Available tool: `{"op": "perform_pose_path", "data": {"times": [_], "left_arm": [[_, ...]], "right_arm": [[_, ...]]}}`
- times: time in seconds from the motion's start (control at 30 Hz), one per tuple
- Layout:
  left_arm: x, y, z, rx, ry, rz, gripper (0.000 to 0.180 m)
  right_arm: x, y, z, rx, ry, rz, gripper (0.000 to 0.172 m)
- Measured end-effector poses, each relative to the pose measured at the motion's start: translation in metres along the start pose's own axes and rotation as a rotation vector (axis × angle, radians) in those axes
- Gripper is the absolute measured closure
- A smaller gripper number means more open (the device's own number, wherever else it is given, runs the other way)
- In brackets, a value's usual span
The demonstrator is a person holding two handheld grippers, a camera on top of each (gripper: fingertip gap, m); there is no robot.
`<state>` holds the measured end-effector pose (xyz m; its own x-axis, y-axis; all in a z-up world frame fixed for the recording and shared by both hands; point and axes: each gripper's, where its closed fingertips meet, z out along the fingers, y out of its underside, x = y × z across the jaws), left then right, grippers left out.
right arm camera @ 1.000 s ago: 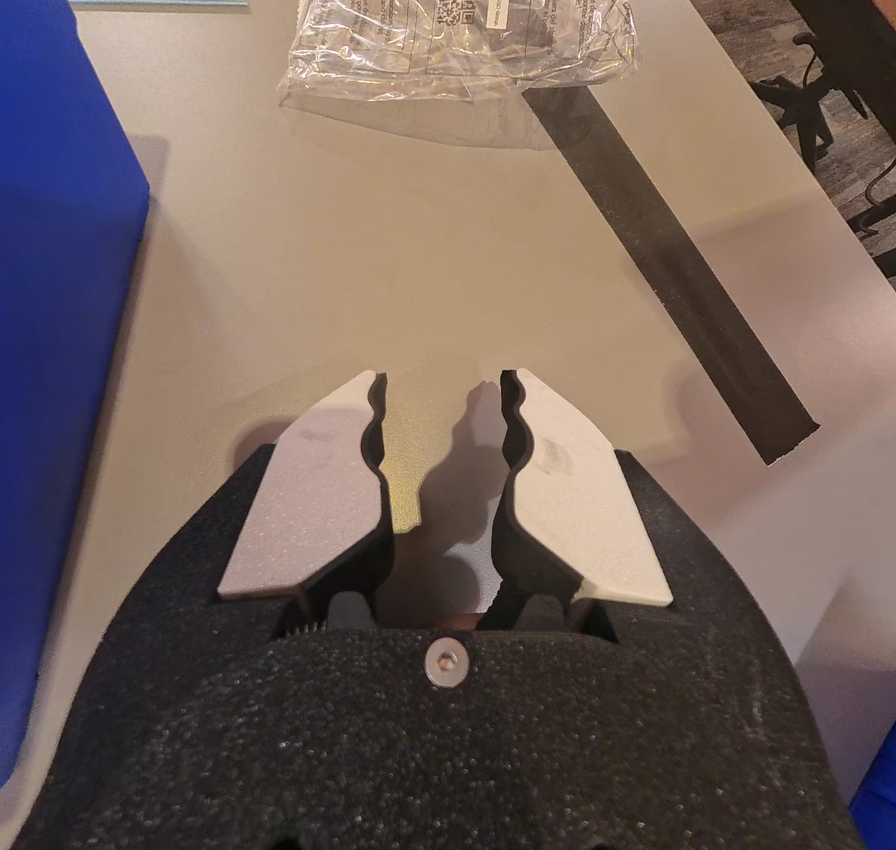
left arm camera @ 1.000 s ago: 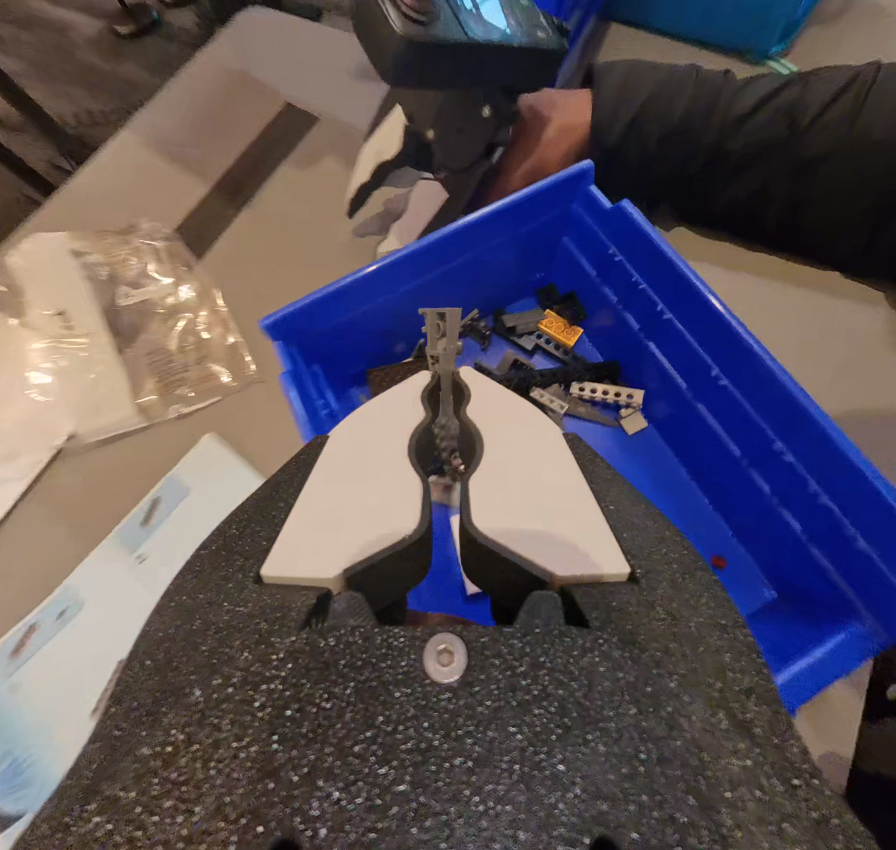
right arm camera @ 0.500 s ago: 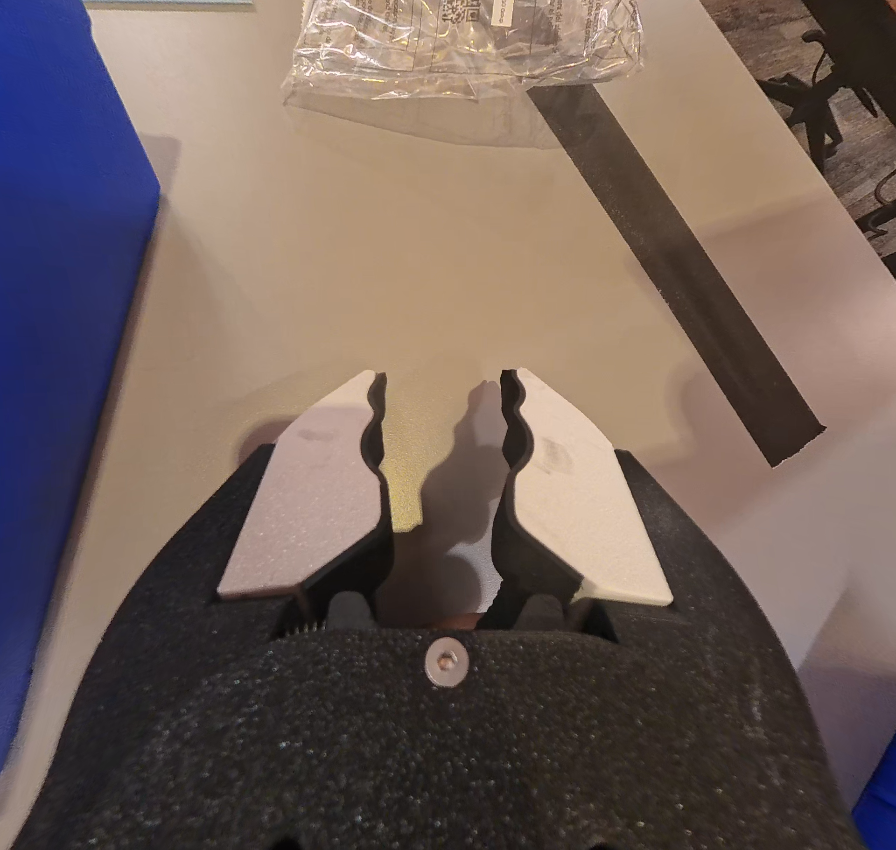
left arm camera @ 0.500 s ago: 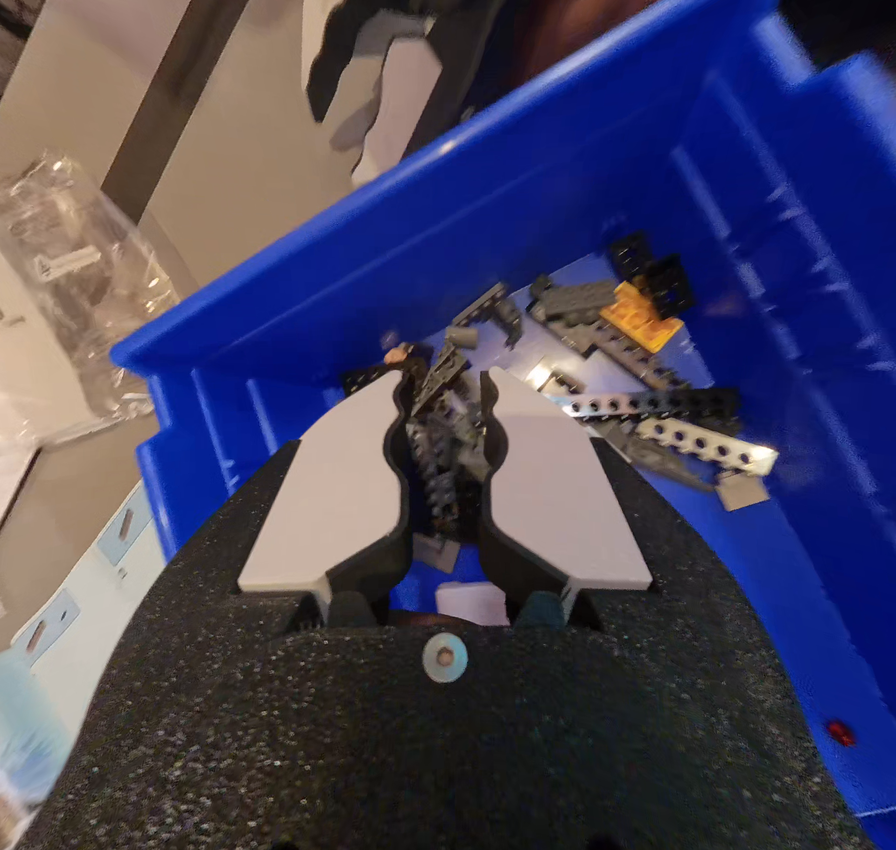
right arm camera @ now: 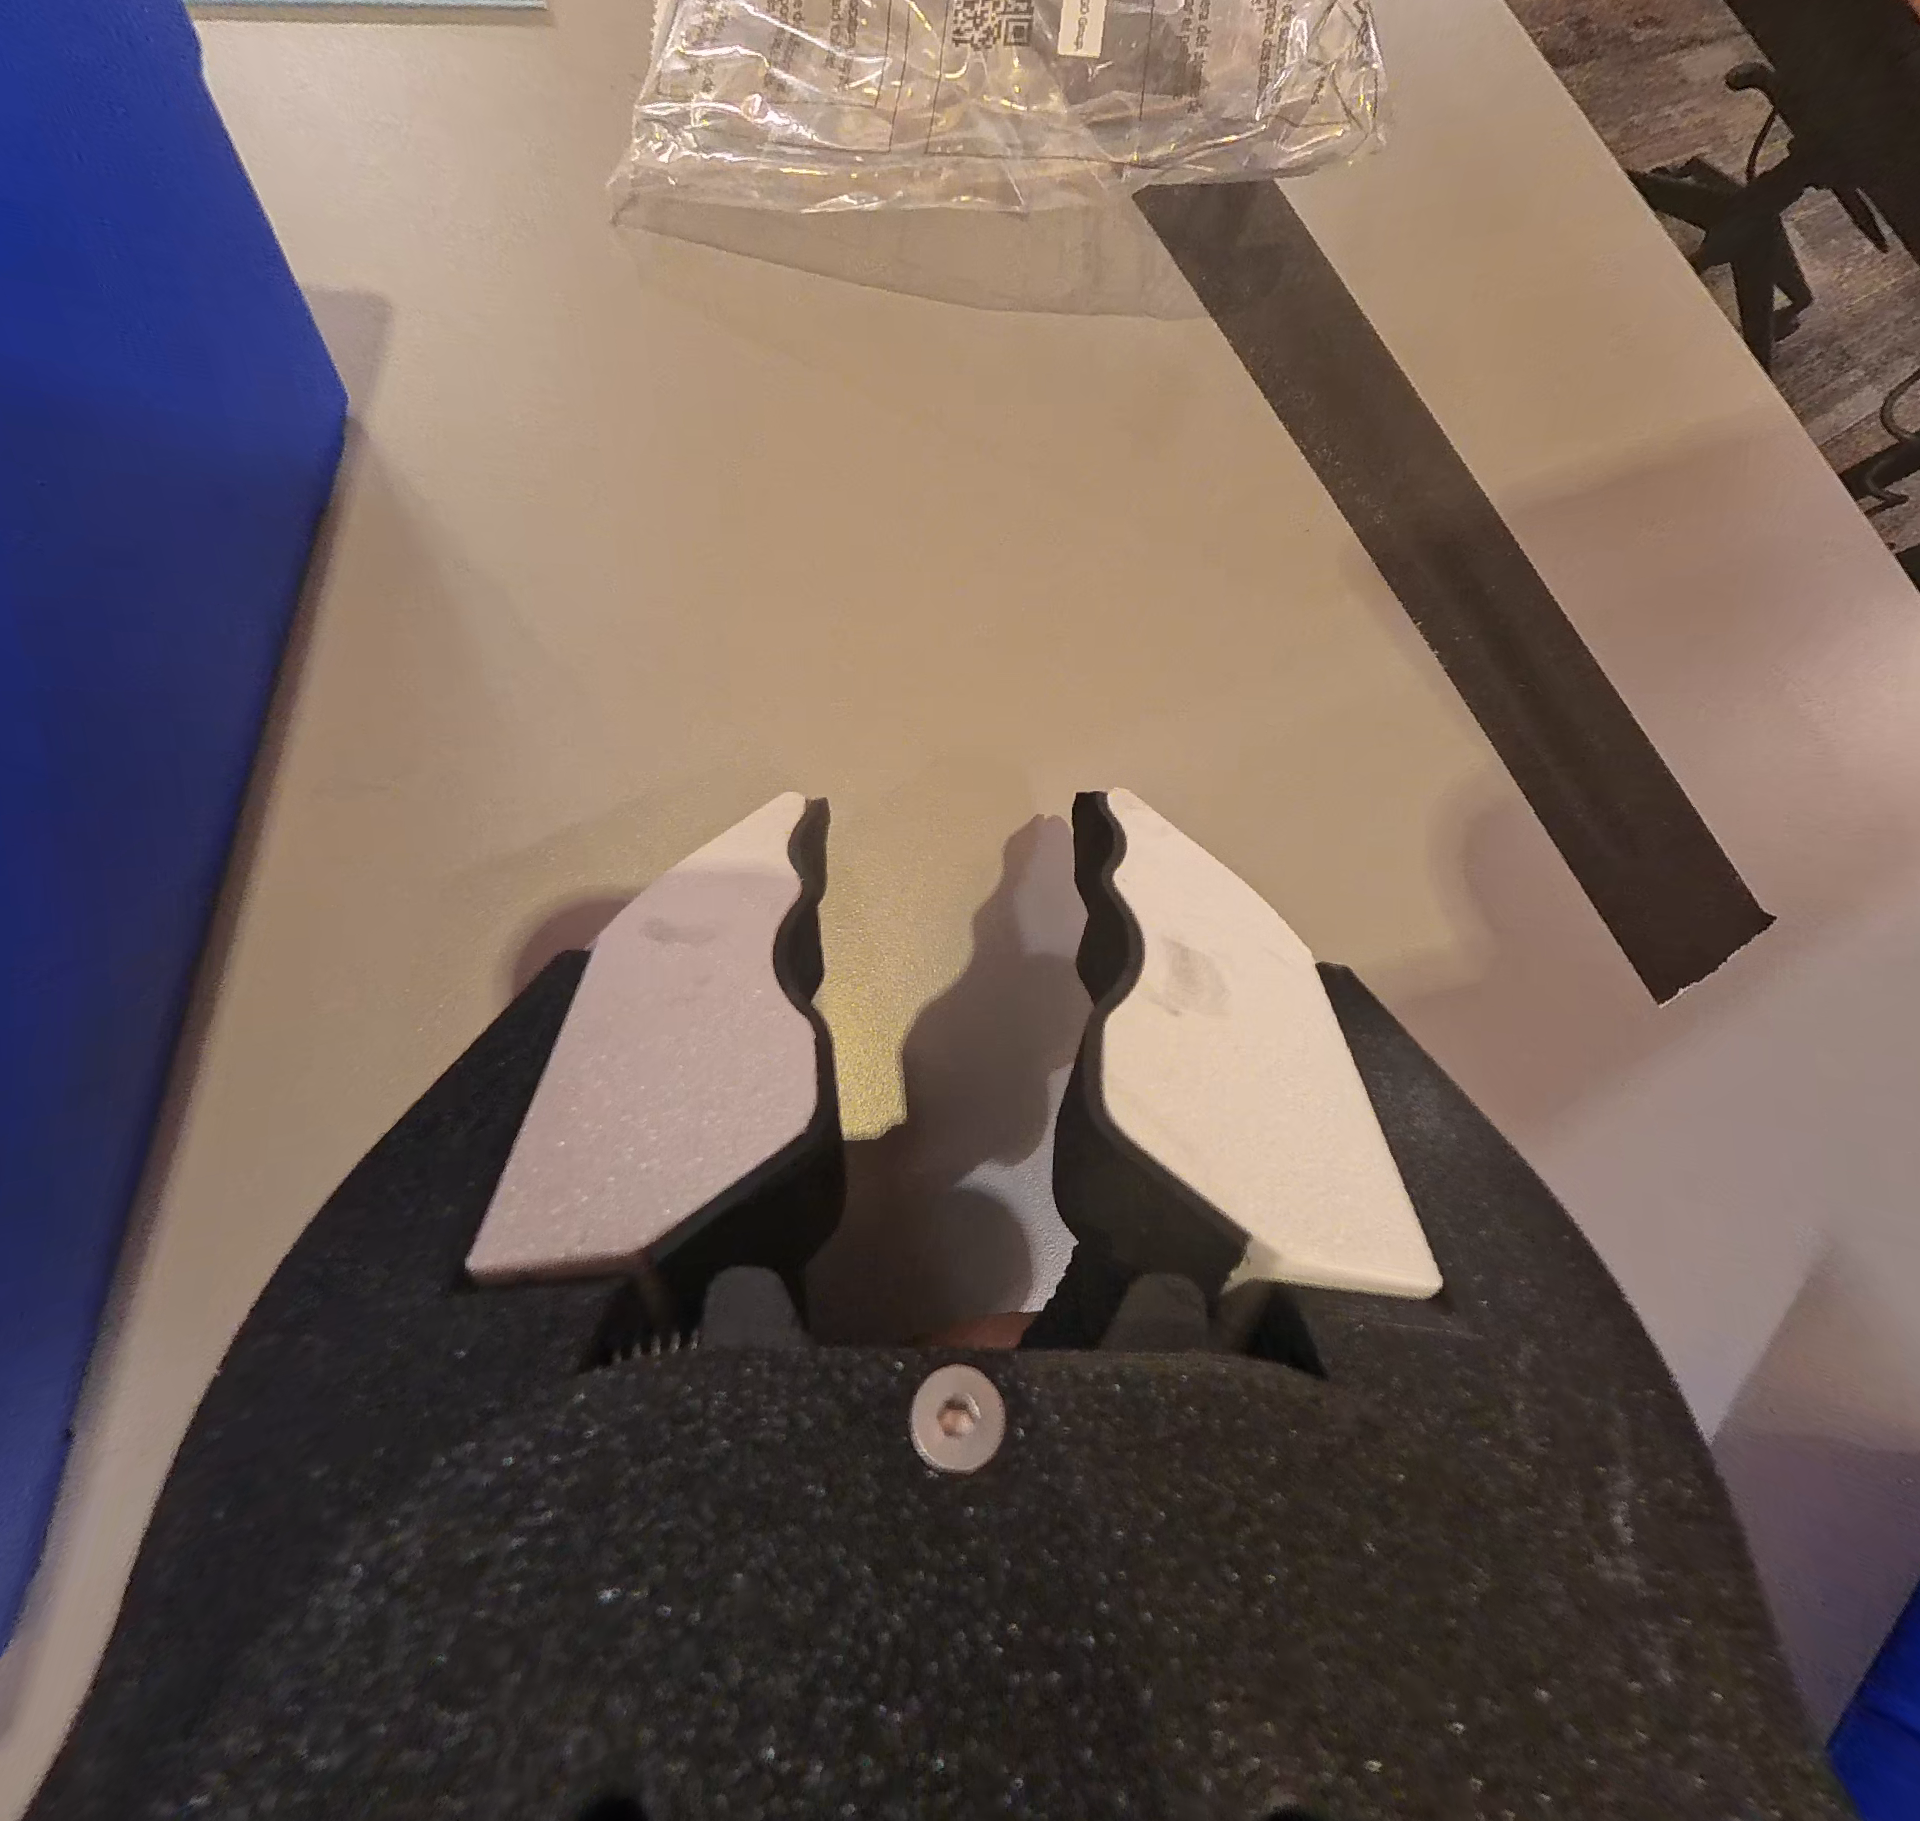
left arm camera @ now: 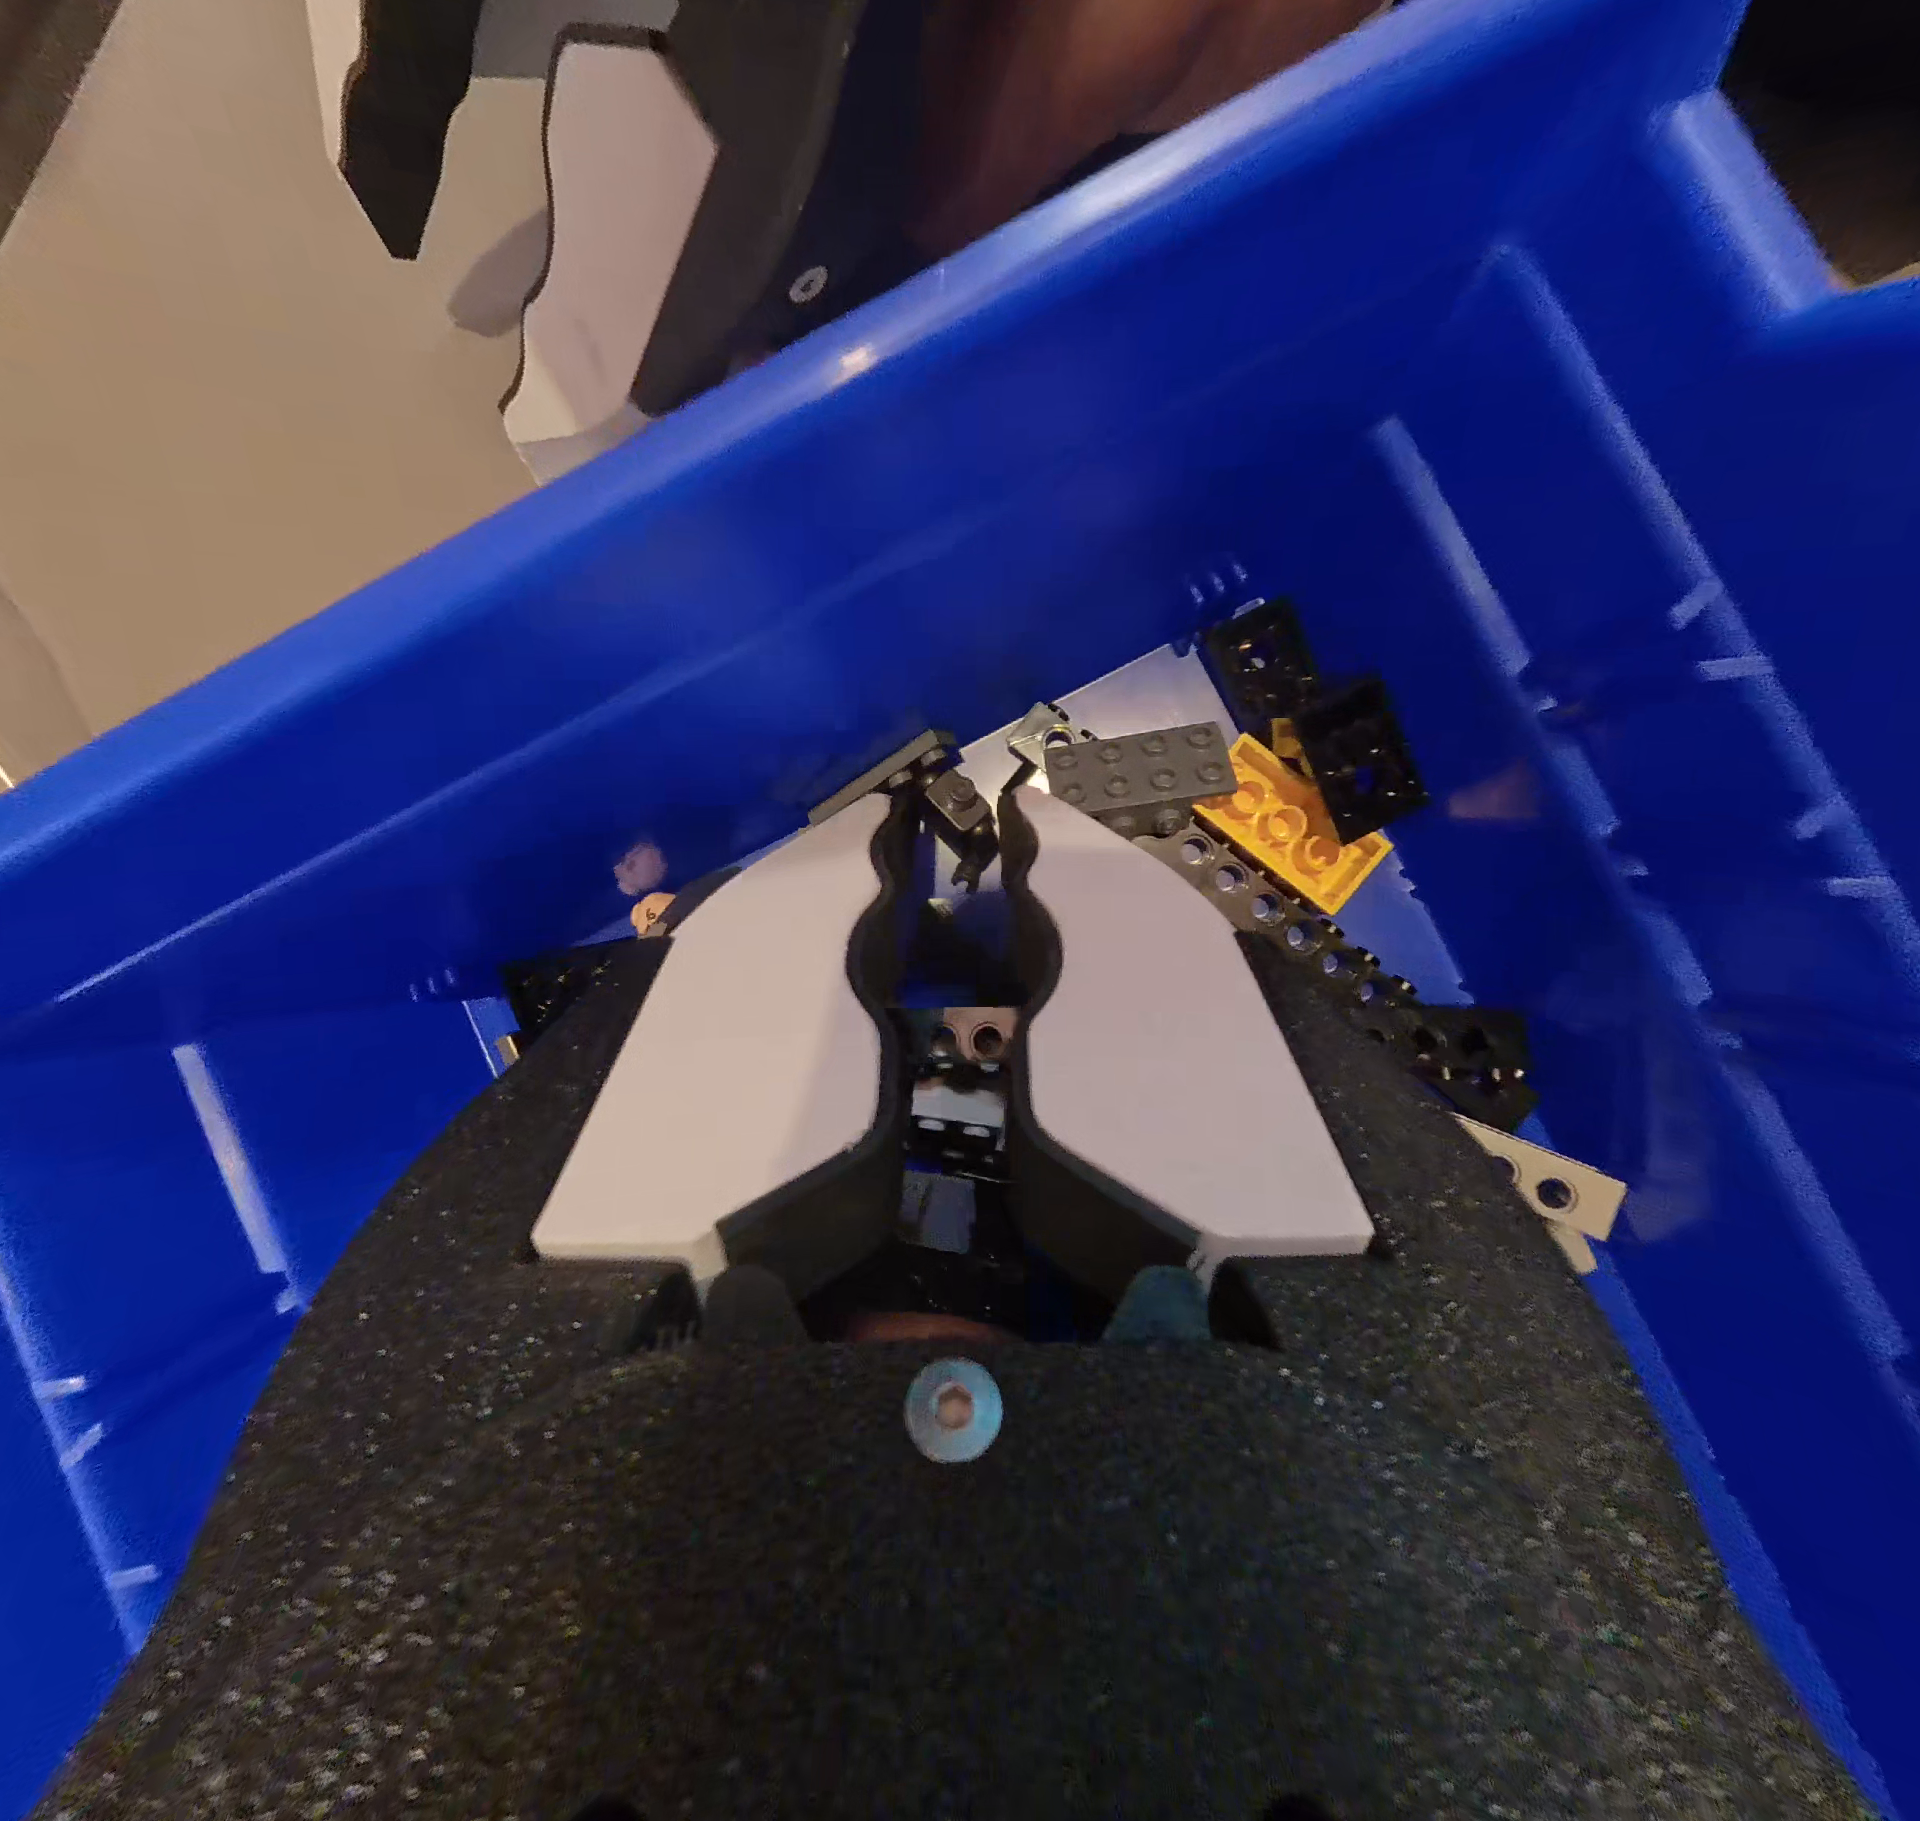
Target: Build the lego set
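Small dark-grey plastic clip brick point(left arm camera: 961, 821) sits between left claw point(left arm camera: 945, 826) tips, deep in blue plastic bin point(left arm camera: 727, 566); pads narrowly apart, contact unclear. Likely light, rigid, slick; best pinched across flat sides. Grey studded plate point(left arm camera: 1138, 763), orange brick point(left arm camera: 1288, 821) beside. Right claw point(right arm camera: 951, 815) wide apart, empty, over beige table point(right arm camera: 831, 524).

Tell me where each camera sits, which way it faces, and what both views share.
Left wrist view: rides the left hand-held gripper, looking down into the blue bin of building bricks; own fingers show, slightly apart.
Right wrist view: rides the right hand-held gripper, facing across the tan table toward a clear plastic bag; own open fingers show.
Shared: blue bin, table, right hand-held gripper.
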<state>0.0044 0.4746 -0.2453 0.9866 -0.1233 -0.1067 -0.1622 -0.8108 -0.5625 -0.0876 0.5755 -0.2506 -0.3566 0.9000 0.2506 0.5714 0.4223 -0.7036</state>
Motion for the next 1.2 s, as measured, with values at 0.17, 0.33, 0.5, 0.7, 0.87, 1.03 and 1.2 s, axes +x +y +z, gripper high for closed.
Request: {"op": "perform_pose_path", "data": {"times": [0.17,0.33,0.5,0.7,0.87,1.03,1.2], "left_arm": [[-0.002,0.004,0.006,-0.015,-0.014,0.008,0.167],[-0.004,0.001,0.001,0.024,-0.008,-0.006,0.168],[-0.004,-0.006,-0.027,0.114,0.039,-0.074,0.171],[-0.01,-0.008,-0.086,0.286,0.138,-0.193,0.171],[-0.033,0.005,-0.156,0.453,0.173,-0.269,0.172],[-0.079,0.056,-0.22,0.521,0.037,-0.339,0.171],[-0.141,0.169,-0.241,0.387,-0.245,-0.478,0.171]], "right_arm": [[0.0,0.0,0.0,0.001,0.002,-0.002,0.125],[0.0,0.0,0.0,0.001,0.001,-0.001,0.125],[0.0,0.0,0.0,0.001,0.0,-0.001,0.125],[0.0,0.0,0.0,0.002,0.002,-0.003,0.125],[0.0,-0.001,-0.001,0.006,0.006,-0.005,0.125],[0.0,-0.001,-0.001,0.01,0.008,-0.004,0.125],[0.001,-0.001,-0.001,0.005,0.012,-0.005,0.125]]}}
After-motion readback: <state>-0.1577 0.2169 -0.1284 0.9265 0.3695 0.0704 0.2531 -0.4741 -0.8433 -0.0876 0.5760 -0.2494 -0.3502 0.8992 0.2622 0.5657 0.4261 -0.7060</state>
